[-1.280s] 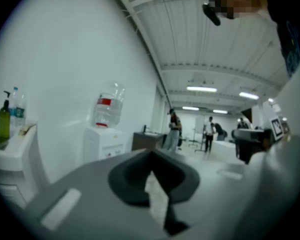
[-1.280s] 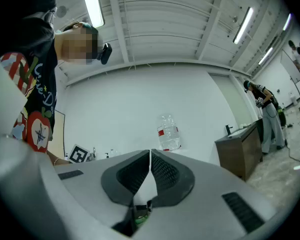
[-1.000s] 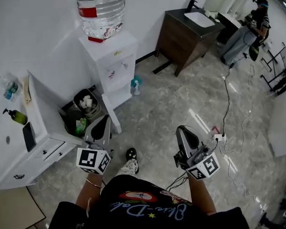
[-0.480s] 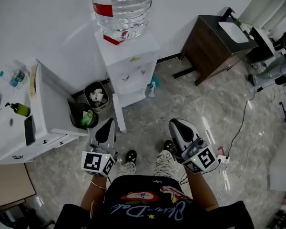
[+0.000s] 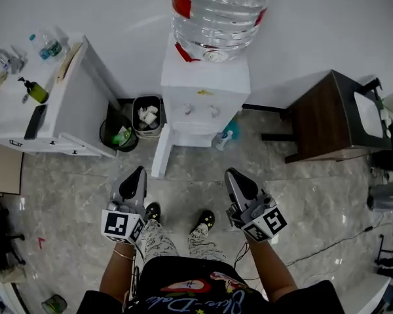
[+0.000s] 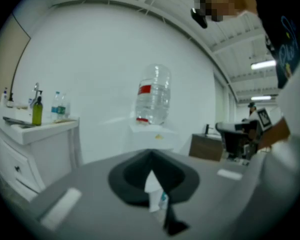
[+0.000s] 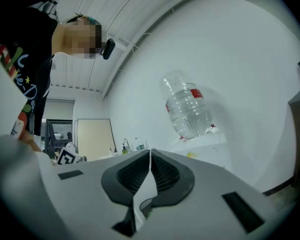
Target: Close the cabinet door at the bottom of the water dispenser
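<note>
The white water dispenser [image 5: 206, 87] stands against the wall with a big clear bottle [image 5: 217, 8] on top. Its bottom cabinet door [image 5: 162, 152] is swung open toward me, on the left side of the base. My left gripper [image 5: 137, 173] hovers just below and left of the door's free edge, apart from it, jaws shut and empty. My right gripper [image 5: 232, 174] is held level with it further right, also shut and empty. In the left gripper view the dispenser [image 6: 152, 133] sits behind the shut left gripper [image 6: 151, 155]. The right gripper view shows the bottle [image 7: 187, 106] above the shut right gripper [image 7: 150, 153].
Two bins [image 5: 146, 115] with rubbish stand left of the dispenser, beside a white counter unit [image 5: 49, 120] carrying bottles. A spray bottle [image 5: 225, 137] is at the dispenser's right foot. A dark wooden stand [image 5: 327, 120] is further right. My shoes [image 5: 203, 220] are on the marble floor.
The view has swung round so the dispenser now stands straight ahead and closer. Both grippers stay shut and empty, now lined up in front of its base.
</note>
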`<action>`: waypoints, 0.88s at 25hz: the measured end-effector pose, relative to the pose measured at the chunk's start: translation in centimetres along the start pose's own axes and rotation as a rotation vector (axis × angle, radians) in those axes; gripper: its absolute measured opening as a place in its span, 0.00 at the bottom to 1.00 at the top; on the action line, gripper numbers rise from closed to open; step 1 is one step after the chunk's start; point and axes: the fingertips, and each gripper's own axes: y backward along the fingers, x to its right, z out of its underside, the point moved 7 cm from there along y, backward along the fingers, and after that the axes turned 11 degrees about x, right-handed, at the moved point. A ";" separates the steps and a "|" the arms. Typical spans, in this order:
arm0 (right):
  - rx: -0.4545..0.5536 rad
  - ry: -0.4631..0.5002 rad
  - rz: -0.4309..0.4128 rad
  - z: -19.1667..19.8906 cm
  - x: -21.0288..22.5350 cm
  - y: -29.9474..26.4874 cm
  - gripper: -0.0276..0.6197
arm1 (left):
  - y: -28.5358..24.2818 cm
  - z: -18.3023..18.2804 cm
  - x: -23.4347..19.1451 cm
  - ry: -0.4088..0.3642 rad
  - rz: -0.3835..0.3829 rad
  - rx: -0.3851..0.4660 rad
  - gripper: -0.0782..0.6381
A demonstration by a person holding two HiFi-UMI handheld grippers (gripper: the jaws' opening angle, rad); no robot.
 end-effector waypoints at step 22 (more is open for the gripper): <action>-0.191 0.012 -0.180 29.2 9.8 -2.8 0.07 | -3.3 35.0 -9.7 -0.074 -0.027 -0.201 0.11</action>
